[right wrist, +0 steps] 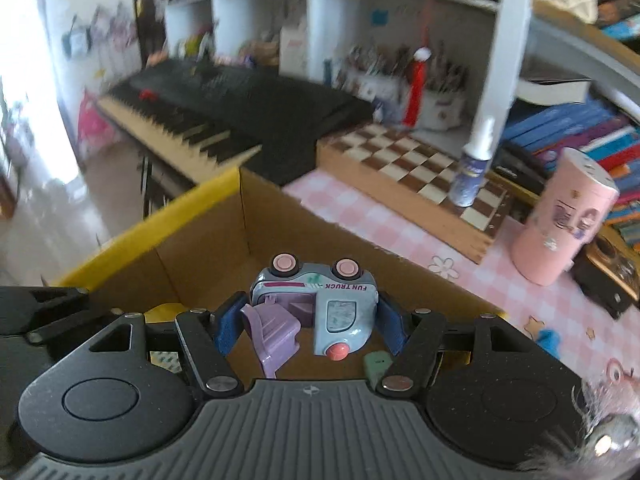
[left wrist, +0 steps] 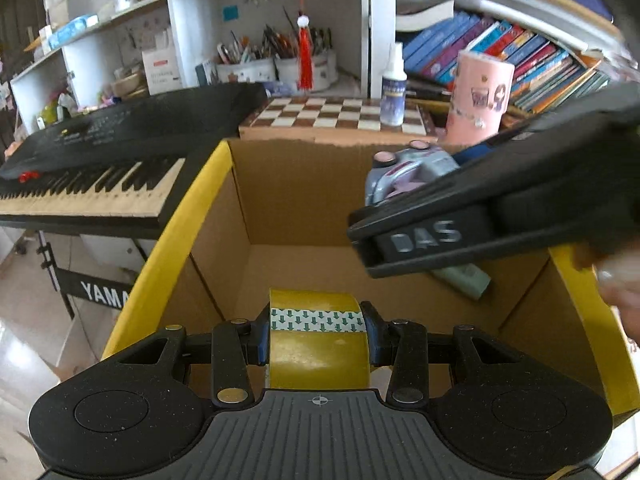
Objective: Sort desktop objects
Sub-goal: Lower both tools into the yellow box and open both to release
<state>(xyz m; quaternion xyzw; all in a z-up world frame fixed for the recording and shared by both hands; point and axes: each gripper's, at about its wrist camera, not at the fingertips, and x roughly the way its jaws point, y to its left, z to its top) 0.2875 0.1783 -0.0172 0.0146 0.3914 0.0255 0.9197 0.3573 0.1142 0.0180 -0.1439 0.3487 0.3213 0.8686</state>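
Toy truck (right wrist: 320, 312) reads "FUN TRUCK"; keyboard stand (left wrist: 100, 292) reads "YAMA"

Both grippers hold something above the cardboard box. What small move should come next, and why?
Probably open the left gripper so the yellow tape roll drops: it already hangs inside the cardboard box opening. The right gripper, clamping the toy truck, hangs over it too.

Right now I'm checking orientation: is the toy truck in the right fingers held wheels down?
No, the toy truck is upside down, wheels on top.
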